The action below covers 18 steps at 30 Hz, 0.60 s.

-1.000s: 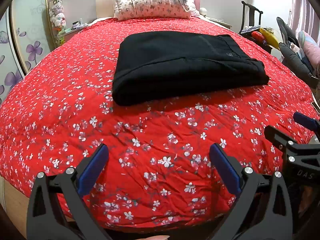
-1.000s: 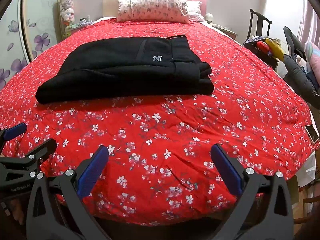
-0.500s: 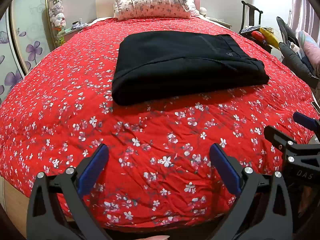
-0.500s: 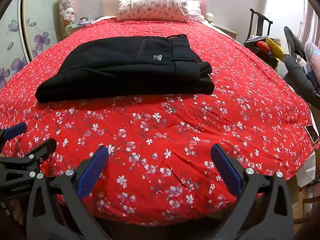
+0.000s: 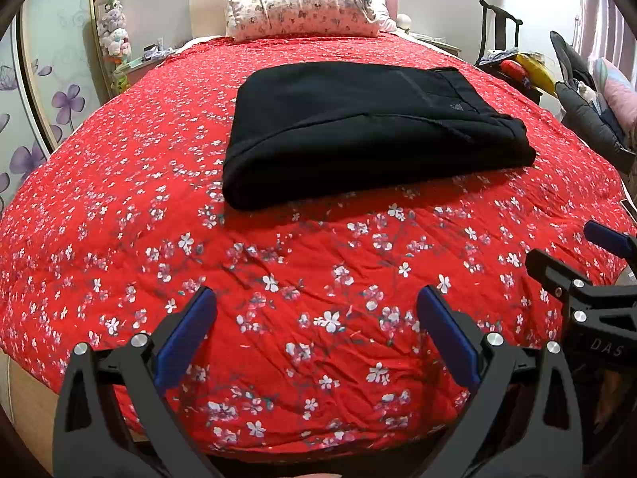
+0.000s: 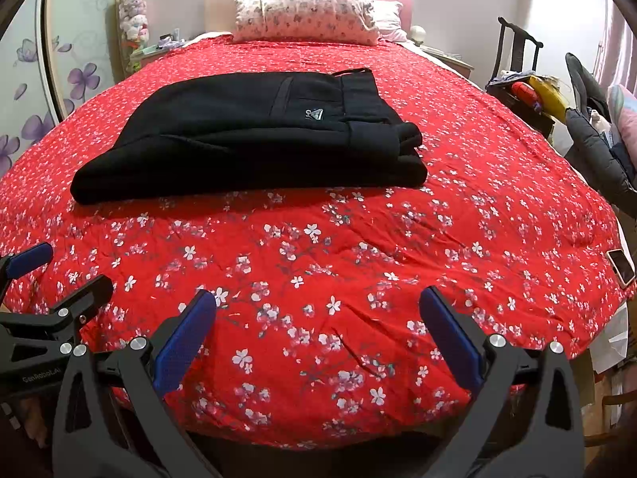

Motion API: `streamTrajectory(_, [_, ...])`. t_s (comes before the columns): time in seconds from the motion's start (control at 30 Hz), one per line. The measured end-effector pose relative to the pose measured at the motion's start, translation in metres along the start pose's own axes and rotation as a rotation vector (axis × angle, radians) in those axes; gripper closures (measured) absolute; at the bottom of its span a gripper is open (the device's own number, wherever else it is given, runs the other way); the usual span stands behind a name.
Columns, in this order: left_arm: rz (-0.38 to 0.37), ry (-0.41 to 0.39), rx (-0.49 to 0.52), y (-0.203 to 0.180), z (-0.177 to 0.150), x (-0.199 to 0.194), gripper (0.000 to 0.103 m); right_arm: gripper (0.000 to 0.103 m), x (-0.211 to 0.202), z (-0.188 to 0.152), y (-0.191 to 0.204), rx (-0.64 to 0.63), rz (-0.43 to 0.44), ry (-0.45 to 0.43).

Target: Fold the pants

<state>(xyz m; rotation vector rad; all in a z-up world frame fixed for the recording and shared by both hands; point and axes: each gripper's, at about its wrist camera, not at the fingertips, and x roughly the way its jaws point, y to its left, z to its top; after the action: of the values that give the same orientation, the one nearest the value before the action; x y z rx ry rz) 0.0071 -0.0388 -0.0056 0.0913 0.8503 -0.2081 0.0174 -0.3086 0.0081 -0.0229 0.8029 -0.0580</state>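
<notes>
The black pants (image 5: 358, 131) lie folded into a thick rectangle in the middle of the red flowered bedspread (image 5: 278, 279), waistband to the right. They also show in the right wrist view (image 6: 254, 135), with a small logo on top. My left gripper (image 5: 316, 326) is open and empty above the foot of the bed, well short of the pants. My right gripper (image 6: 318, 330) is open and empty too, beside it on the right. Each gripper shows at the edge of the other's view.
A flowered pillow (image 5: 298, 12) lies at the headboard. A chair with clothes and a dark jacket (image 6: 593, 135) stands right of the bed. A phone (image 6: 621, 267) lies at the bed's right edge. A shelf with plush toys (image 5: 113, 36) stands at the left.
</notes>
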Motion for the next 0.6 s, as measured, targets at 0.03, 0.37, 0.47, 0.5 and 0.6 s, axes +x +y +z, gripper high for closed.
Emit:
streamTrajectory(0.03, [0.000,0.000,0.000,0.0000,-0.0001,-0.0001,0.002,0.001,0.0001,0.0003,-0.0003,0.000,0.000,0.000])
streamTrajectory(0.37, [0.015,-0.014,0.014,-0.0037,-0.0026,-0.0023,0.002,0.001,0.0007,0.0013,-0.0024,-0.002,0.002,0.001])
streamTrajectory(0.47, [0.013,-0.009,0.013,-0.0050,-0.0035,-0.0030,0.002,0.001,0.0005,0.0015,-0.0026,-0.003,0.002,0.000])
streamTrajectory(0.5, [0.012,-0.007,0.011,-0.0051,-0.0028,-0.0032,0.002,0.001,0.0006,0.0016,-0.0029,-0.003,0.003,0.000])
streamTrajectory(0.6, [0.003,0.002,0.000,-0.0039,-0.0032,-0.0030,0.002,0.001,0.0017,0.0004,-0.0039,-0.003,0.002,0.001])
